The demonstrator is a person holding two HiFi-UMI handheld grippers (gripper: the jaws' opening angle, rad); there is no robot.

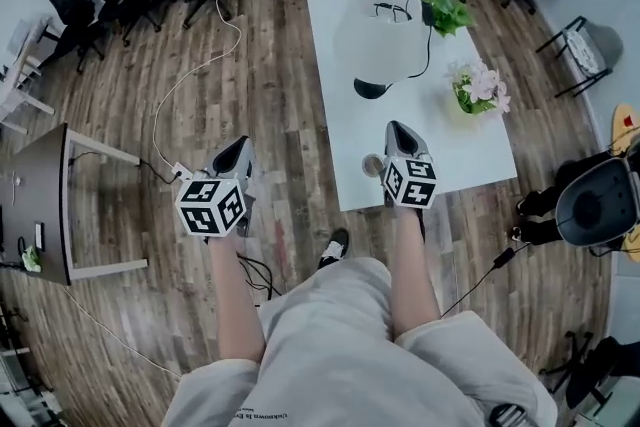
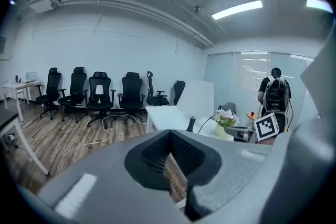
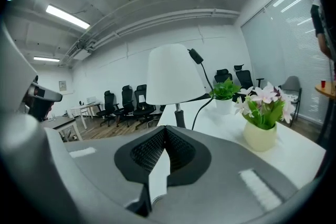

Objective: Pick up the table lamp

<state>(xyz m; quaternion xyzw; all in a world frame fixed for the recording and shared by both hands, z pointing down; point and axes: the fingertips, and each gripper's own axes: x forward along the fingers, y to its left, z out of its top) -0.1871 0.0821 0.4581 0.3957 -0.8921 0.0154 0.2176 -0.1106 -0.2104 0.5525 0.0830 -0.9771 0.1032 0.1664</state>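
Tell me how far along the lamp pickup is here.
Nothing done yet: the lamp stands untouched on the table. In hand: nothing; both jaws shut and empty, right gripper over the near table edge, left gripper over the floor. Left: reach, grasp, lift.

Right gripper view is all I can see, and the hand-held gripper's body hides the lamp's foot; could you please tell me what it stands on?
Observer: The table lamp has a round black base standing flat on the white table, ahead of the right hand-held gripper.
Operator: Thank you; where is the other one?
Observer: The left hand-held gripper is off the table, over the wooden floor, jaws together and empty.
Operator: Is anything lying close to mine?
Observer: A small round object sits on the table just to its left; I cannot identify it.
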